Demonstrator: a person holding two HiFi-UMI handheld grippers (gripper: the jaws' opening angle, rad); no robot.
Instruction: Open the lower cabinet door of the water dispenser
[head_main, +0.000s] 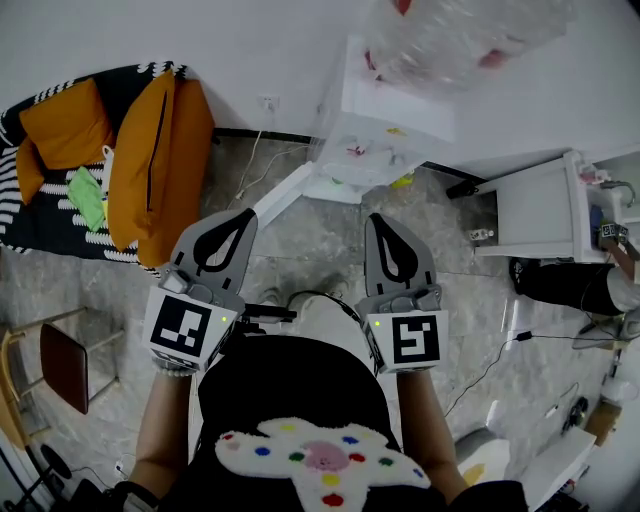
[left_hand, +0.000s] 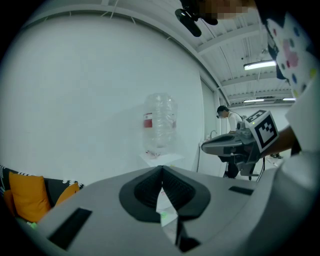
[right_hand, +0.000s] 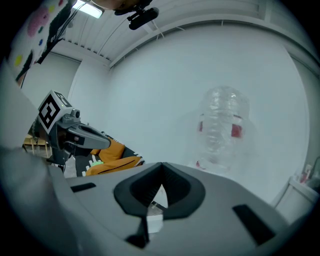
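Observation:
The white water dispenser (head_main: 392, 110) stands against the wall ahead, a clear bottle (head_main: 455, 35) upside down on top. From its foot a white panel (head_main: 285, 195), apparently the lower door, angles out over the floor toward the left. My left gripper (head_main: 241, 216) hangs just short of that panel, jaws shut and empty. My right gripper (head_main: 379, 219) is beside it, also shut and empty, pointing at the dispenser's base. The left gripper view shows the bottle (left_hand: 160, 125) beyond the closed left gripper (left_hand: 161, 168). The right gripper view shows the bottle (right_hand: 223, 125) beyond the closed right gripper (right_hand: 161, 165).
A black sofa with orange cushions (head_main: 150, 140) fills the left. A small chair (head_main: 62, 365) stands at the lower left. A low white cabinet (head_main: 530, 215) and a seated person (head_main: 590, 285) are on the right. Cables (head_main: 500, 355) trail over the marble floor.

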